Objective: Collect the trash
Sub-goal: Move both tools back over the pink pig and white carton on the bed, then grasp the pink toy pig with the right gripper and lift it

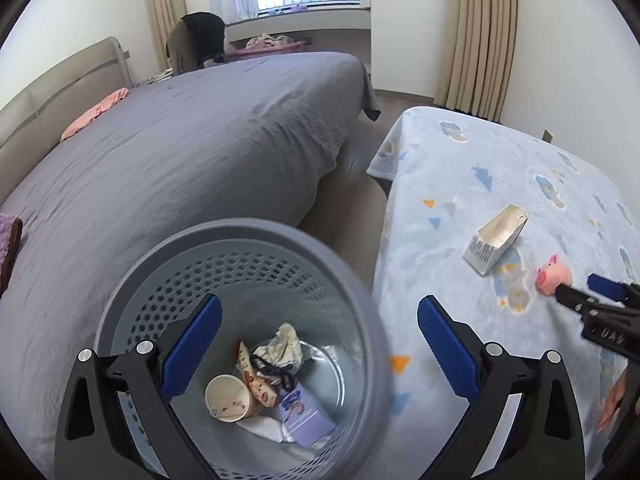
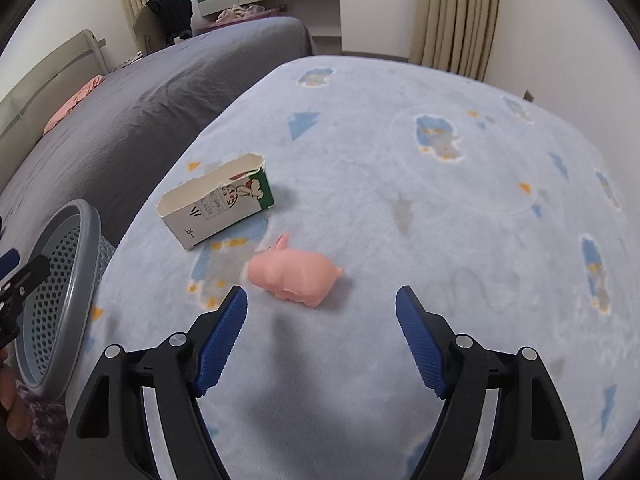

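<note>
Right wrist: blanket [image 2: 400, 168] edge beside bin [image 2: 60, 280]

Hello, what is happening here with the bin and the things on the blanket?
A person is collecting trash with a gripper in each hand. The left gripper hangs open above the grey bin, which already holds a paper cup and wrappers. The right gripper is open and empty over the blue blanket, close to a pink toy pig. A torn carton lies beyond the pig.

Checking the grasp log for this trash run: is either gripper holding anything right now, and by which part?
Nothing is held. The left gripper hangs open over the wastebasket; the right gripper is open above the blanket, short of the pink pig toy.
</note>
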A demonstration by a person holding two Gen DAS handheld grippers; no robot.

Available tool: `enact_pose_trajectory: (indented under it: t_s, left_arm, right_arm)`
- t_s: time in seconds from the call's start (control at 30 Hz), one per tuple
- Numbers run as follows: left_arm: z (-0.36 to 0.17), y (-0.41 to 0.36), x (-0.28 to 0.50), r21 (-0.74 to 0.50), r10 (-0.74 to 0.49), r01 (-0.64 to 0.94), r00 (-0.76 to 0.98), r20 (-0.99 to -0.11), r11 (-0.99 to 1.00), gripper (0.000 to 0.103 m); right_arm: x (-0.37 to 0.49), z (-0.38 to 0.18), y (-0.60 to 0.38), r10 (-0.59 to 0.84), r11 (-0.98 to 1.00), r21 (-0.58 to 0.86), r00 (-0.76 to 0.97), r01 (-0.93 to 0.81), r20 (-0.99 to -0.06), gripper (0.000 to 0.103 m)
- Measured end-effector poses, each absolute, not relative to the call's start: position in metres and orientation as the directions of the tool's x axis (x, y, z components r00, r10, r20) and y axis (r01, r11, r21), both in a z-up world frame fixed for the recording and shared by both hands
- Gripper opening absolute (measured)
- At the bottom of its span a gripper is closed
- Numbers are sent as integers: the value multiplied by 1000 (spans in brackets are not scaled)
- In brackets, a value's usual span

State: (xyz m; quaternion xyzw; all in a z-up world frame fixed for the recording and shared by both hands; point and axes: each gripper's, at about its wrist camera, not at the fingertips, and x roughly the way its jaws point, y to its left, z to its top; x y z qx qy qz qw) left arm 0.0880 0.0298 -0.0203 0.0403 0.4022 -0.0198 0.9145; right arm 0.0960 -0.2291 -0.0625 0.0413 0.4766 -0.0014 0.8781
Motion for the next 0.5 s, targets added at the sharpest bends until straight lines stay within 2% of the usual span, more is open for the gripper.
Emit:
enact_pose_trajectory:
  t_s: [0.3, 0.5]
  left_arm:
    - [-23, -2, 103, 72, -31, 124, 676, -736, 990, 96]
    - [-29, -13, 110, 77, -33, 137, 661, -749, 988, 96]
  right_arm:
    - [119, -75, -217, -5, 999, 15, 530, 34, -848, 76]
    - [126, -82, -222, 13, 997, 49, 519, 56, -854, 79]
